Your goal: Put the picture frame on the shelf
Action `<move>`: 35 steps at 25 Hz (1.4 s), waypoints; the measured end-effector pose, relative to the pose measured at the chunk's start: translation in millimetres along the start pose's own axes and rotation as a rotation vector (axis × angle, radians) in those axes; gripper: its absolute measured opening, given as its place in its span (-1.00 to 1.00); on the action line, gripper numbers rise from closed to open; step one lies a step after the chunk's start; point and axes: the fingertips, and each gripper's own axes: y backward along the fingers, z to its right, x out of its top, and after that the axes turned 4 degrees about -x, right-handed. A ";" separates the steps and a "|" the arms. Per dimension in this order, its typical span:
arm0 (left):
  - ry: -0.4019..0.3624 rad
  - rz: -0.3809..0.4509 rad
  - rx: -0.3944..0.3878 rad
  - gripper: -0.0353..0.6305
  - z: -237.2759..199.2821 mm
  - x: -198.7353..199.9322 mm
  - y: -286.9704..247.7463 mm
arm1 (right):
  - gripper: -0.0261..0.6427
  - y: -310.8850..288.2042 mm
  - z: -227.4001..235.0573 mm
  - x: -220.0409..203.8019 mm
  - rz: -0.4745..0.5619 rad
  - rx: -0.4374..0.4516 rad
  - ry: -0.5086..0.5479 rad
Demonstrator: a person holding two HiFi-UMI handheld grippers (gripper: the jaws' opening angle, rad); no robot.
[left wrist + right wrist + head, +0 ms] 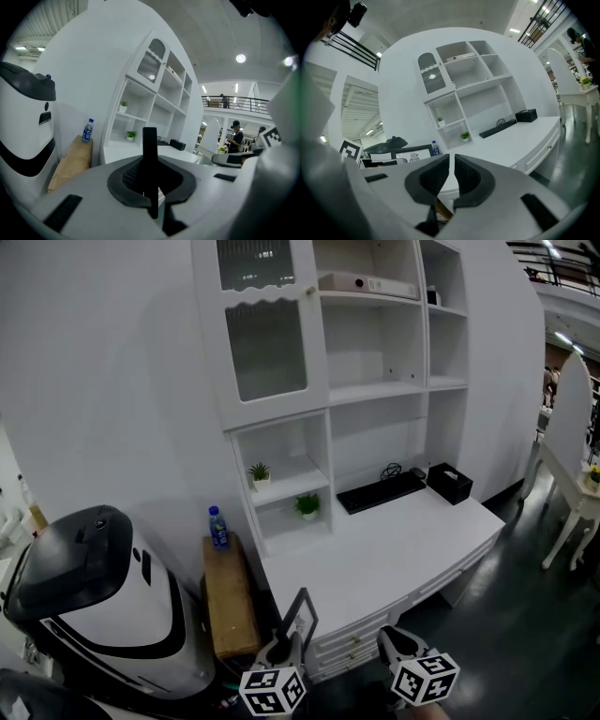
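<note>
A black picture frame (pixel 302 613) stands edge-on just off the front left corner of the white desk top (pixel 394 554), with my left gripper (pixel 292 643) shut on its lower part. In the left gripper view the frame's dark edge (pixel 149 150) rises between the pads. The right gripper view shows the frame's (pixel 414 153) face, with a small dark print on white. My right gripper (pixel 398 645) hangs beside the left one at the desk's front edge, its jaws (pixel 452 164) shut with nothing in them. The white shelf unit (pixel 375 390) rises behind the desk.
Two small potted plants (pixel 259 472) (pixel 307 505) sit in the low left cubbies. A black keyboard (pixel 381 491) and a black box (pixel 450 483) lie at the desk's back. Left of the desk are a wooden bench (pixel 230 596) with a blue bottle (pixel 218 527) and a white-and-black machine (pixel 94 596).
</note>
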 end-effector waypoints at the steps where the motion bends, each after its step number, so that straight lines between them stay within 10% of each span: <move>1: 0.001 0.001 0.005 -0.81 -1.9 1.6 -4.5 | -0.87 -5.4 1.9 3.3 0.001 0.006 0.002; 35: 0.246 0.189 0.165 -0.81 -34.1 114.2 -201.6 | -0.87 -215.5 91.7 104.0 -0.118 0.309 0.091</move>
